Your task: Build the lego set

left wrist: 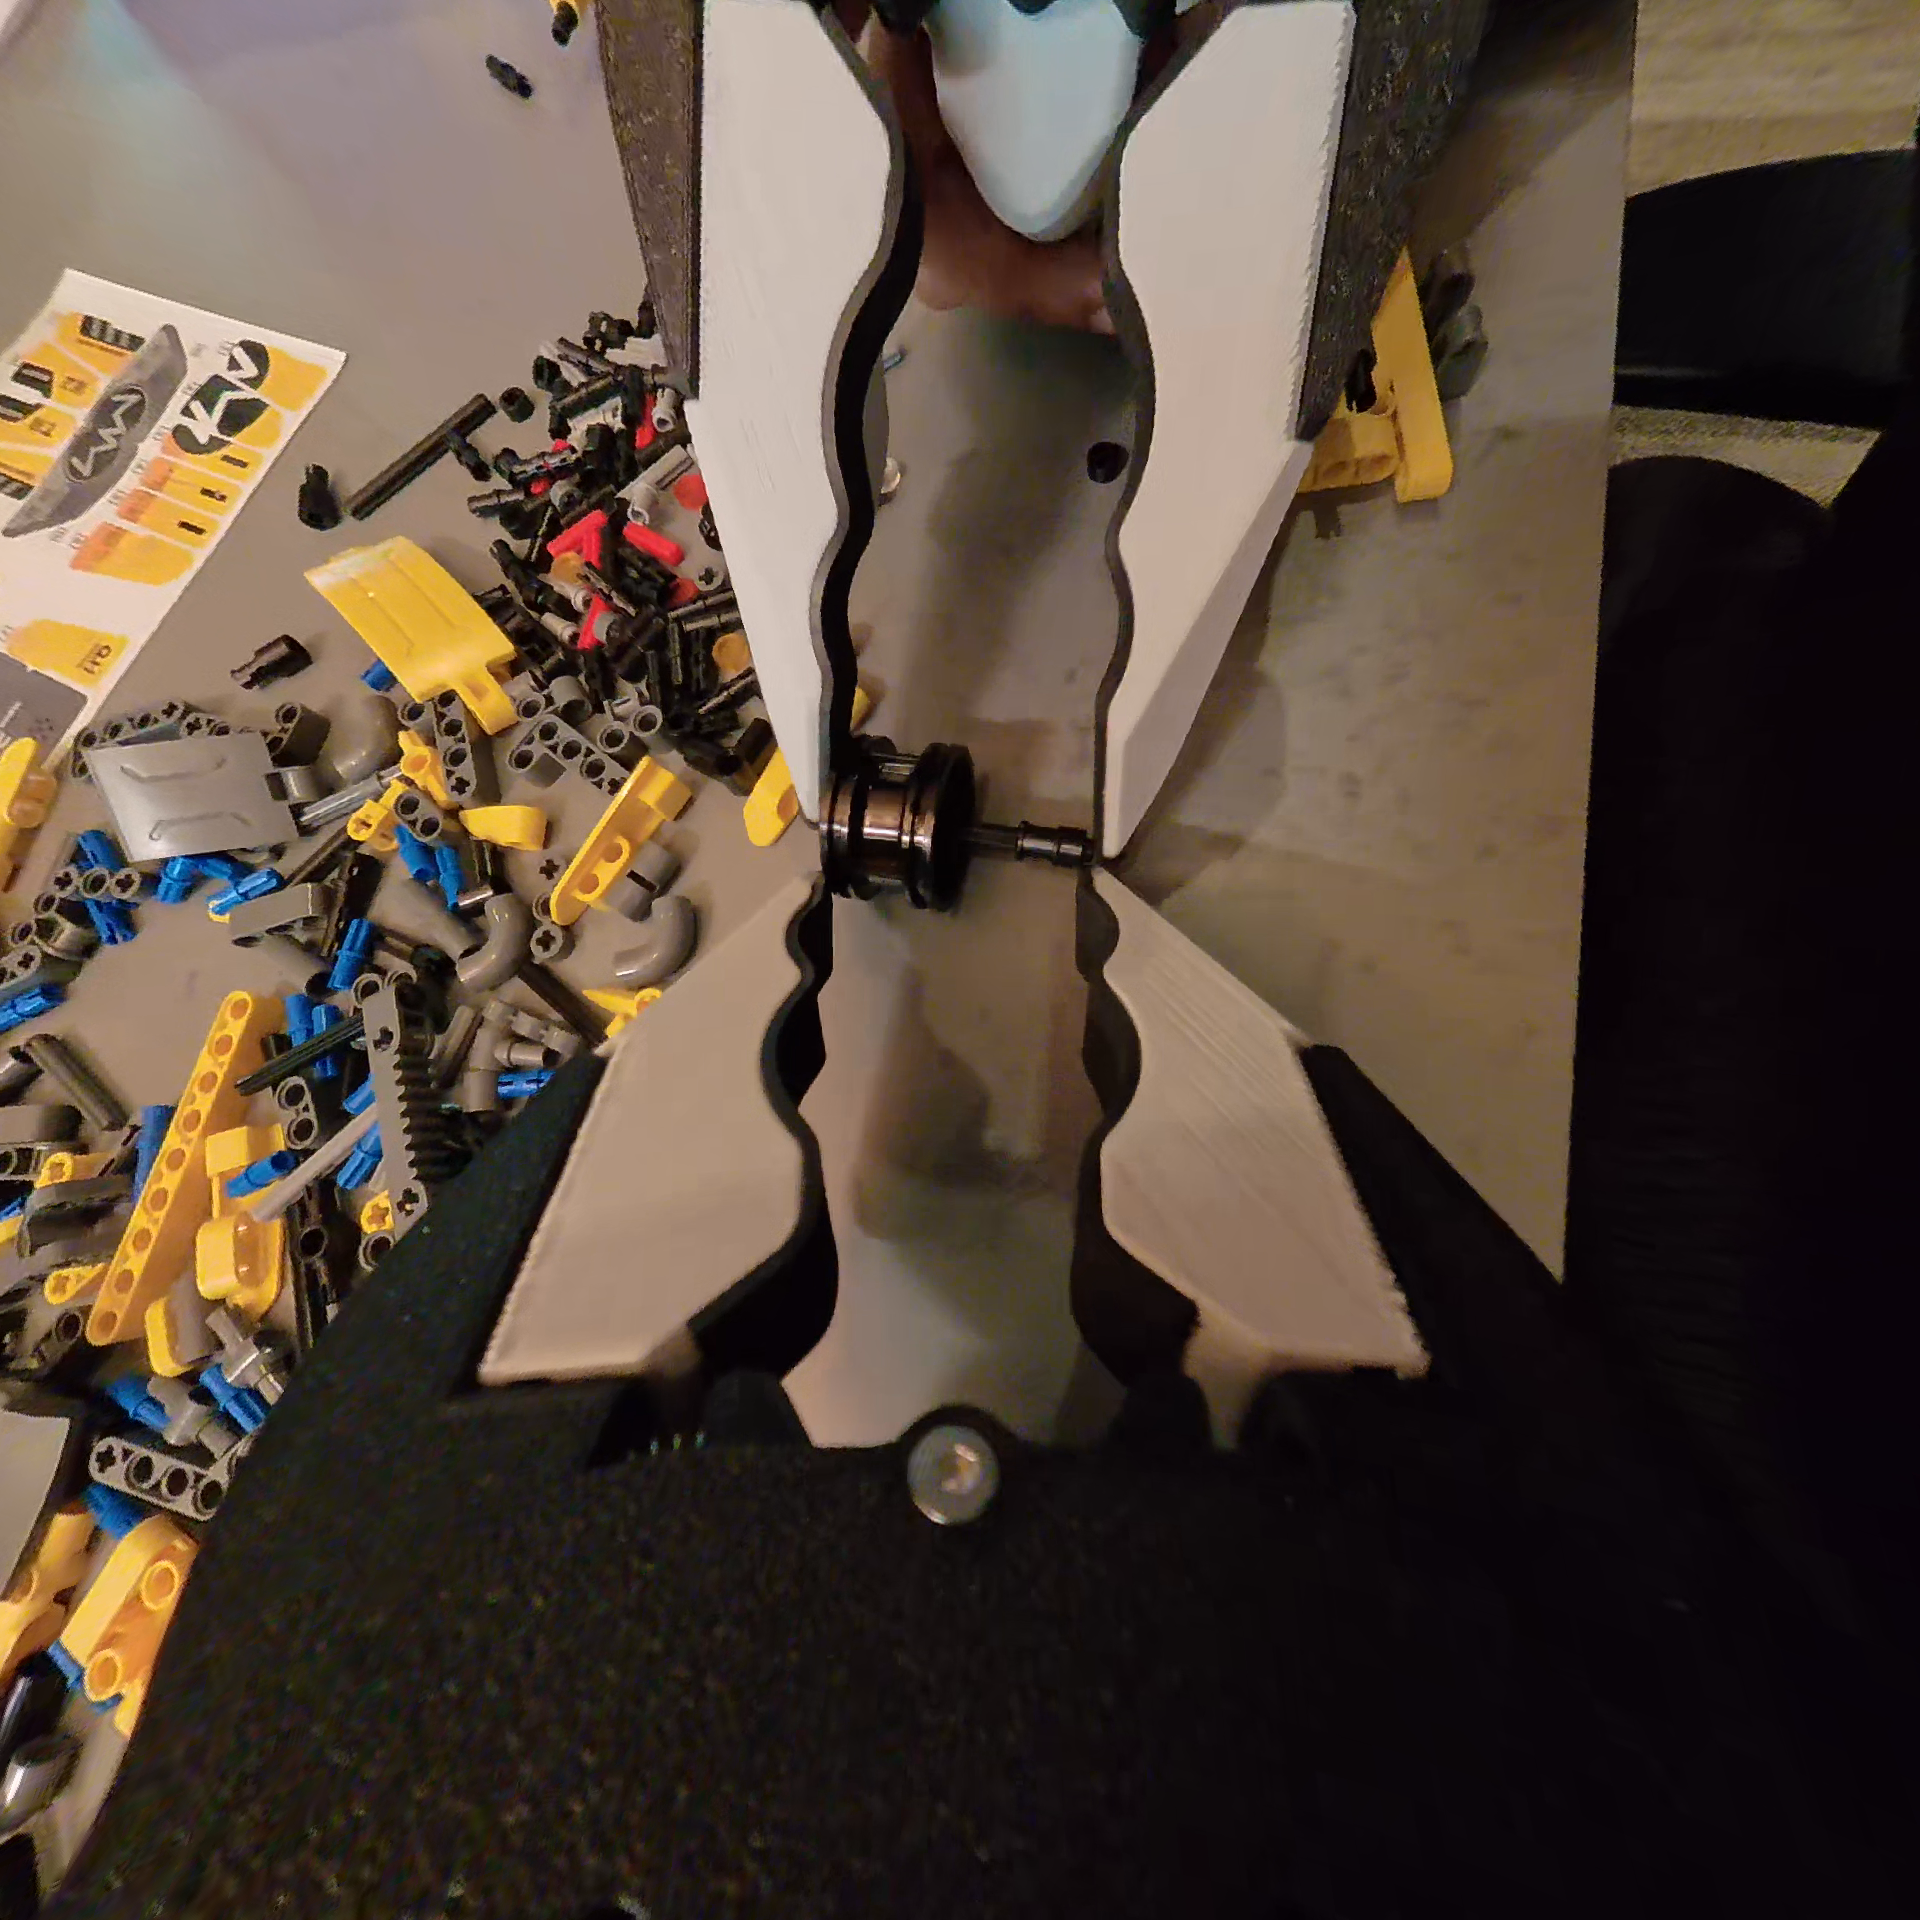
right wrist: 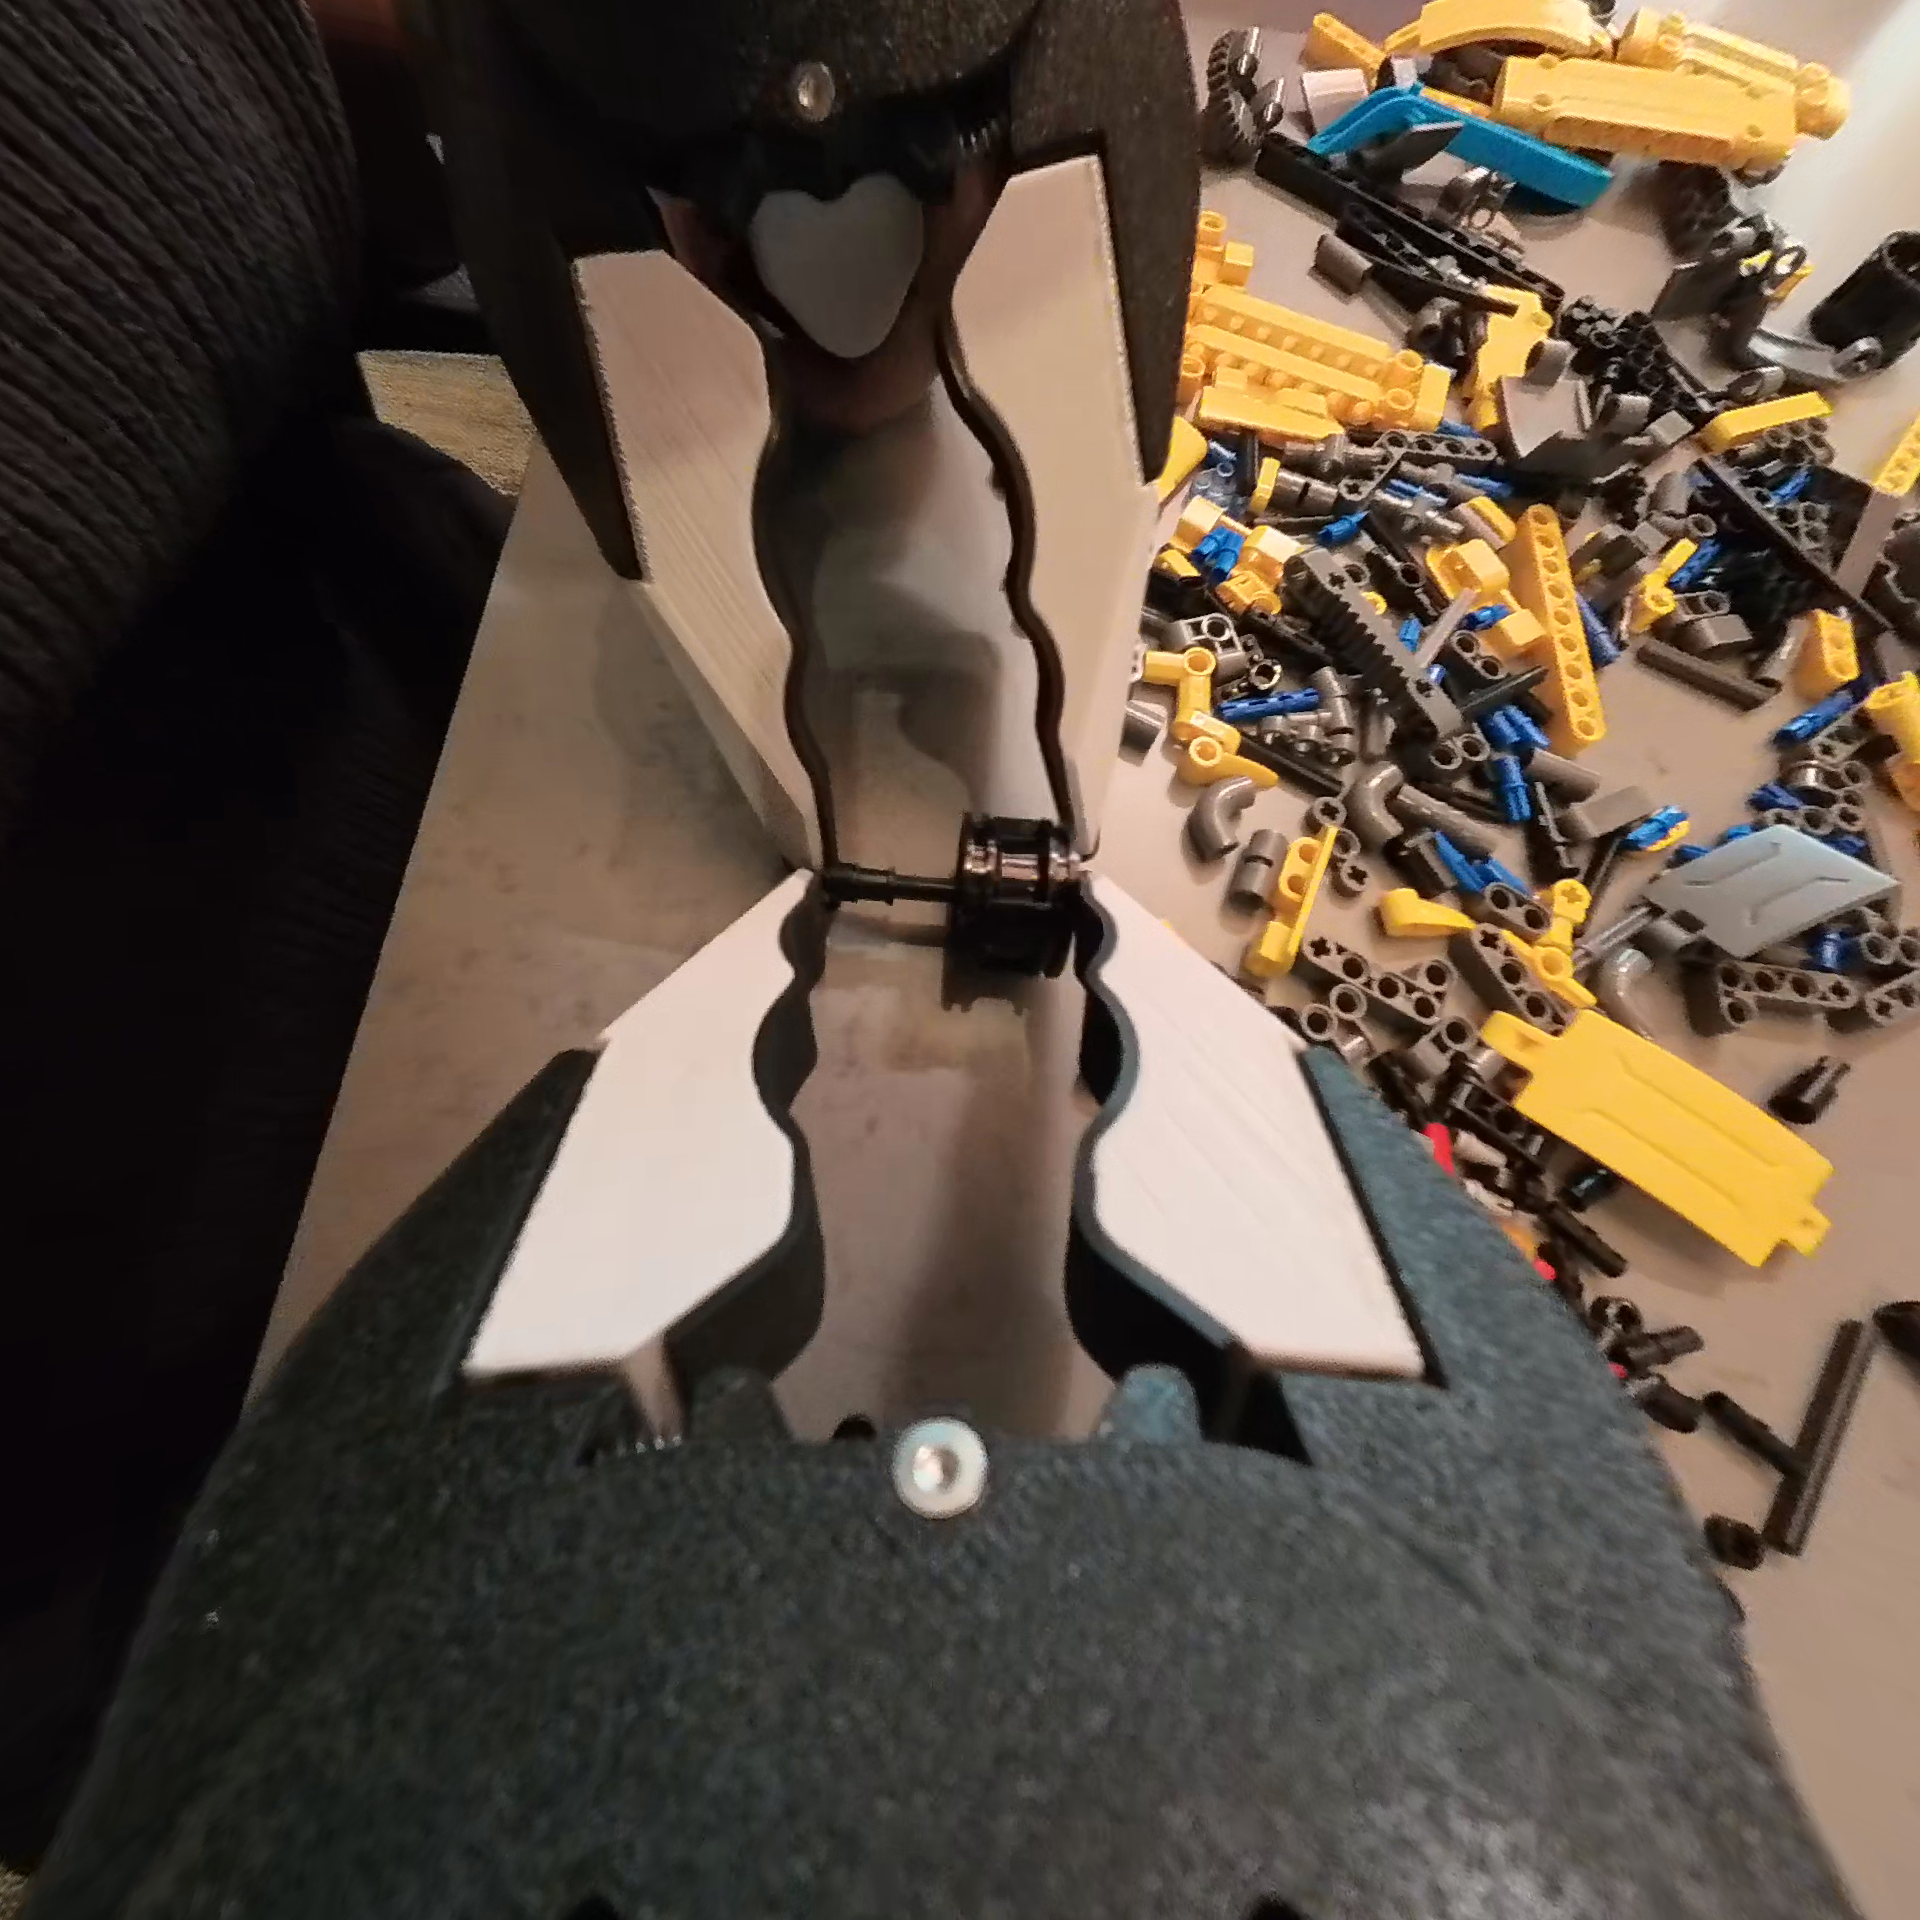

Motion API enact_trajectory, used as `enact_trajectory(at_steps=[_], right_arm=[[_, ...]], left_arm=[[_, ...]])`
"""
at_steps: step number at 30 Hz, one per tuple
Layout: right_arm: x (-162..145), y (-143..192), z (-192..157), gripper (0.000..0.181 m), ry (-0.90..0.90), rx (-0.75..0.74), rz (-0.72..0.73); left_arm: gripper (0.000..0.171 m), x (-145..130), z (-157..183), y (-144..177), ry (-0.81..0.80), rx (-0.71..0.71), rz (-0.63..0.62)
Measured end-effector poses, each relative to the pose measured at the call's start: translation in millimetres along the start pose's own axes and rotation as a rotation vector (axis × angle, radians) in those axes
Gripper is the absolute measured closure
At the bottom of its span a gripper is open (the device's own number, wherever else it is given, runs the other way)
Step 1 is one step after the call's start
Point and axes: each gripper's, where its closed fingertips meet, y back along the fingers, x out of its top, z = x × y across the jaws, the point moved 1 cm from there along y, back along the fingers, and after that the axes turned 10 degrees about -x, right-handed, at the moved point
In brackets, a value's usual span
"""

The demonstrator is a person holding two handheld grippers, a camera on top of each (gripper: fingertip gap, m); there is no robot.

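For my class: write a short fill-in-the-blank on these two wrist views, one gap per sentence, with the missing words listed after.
1. The small wheel-like piece, at the meeting tips of the left gripper and the right gripper, is ___ in colour.
2. The big curved panel at the pile's edge is ___.
3. The small connector pins scattered in the pile are ___.

Missing words: black; yellow; blue

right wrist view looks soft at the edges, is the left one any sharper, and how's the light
Right wrist view: brick pile smears toward the right edge; black wheel piece fairly crisp. Left wrist view: sharper, wheel piece glints. Both: dim warm light, soft shadows on the grey table.
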Motion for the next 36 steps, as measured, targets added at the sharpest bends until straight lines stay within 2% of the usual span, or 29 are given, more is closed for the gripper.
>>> enact_trajectory(at_steps=[10, 11, 13, 17, 19, 23, 26, 29, 36], right_arm=[[-1.1, 0.1, 1.6, 0.133, -0.026, 0.008, -0.011], [0.7, 0.5, -1.8, 0.133, -0.028, 0.022, -0.005], [3.1, -0.4, -6.4, 0.133, -0.004, 0.020, -0.007], [1.6, 0.5, -6.0, 0.134, 0.010, 0.020, -0.019], [3.6, 3.2, -6.9, 0.134, -0.023, 0.063, 0.007], [8.5, 8.1, -14.4, 0.134, -0.070, 0.164, 0.059], [3.9, 4.5, -14.7, 0.133, -0.043, 0.150, 0.035], [3.5, 2.9, -16.2, 0.133, -0.019, 0.142, 0.031], [3.8, 1.6, -15.5, 0.133, -0.013, 0.127, 0.027]], left_arm=[[0.126, -0.2, -1.0, 1.1, -0.021, 0.026, -0.001], [0.141, -2.5, -3.8, 2.4, -0.041, 0.051, -0.011], [0.147, -4.5, -3.9, 3.7, -0.094, 0.074, -0.020], [0.141, -3.5, -0.6, 4.3, -0.098, 0.046, -0.007], [0.132, -1.2, 5.5, 6.2, -0.092, -0.011, 0.020], [0.129, 3.5, 16.8, 12.9, -0.063, -0.121, 0.082], [0.121, 3.5, 20.3, 12.9, -0.075, -0.136, 0.082], [0.119, 2.9, 20.4, 11.5, -0.077, -0.126, 0.072], [0.119, 8.1, 20.8, 11.7, 0.073, -0.216, 0.112]])
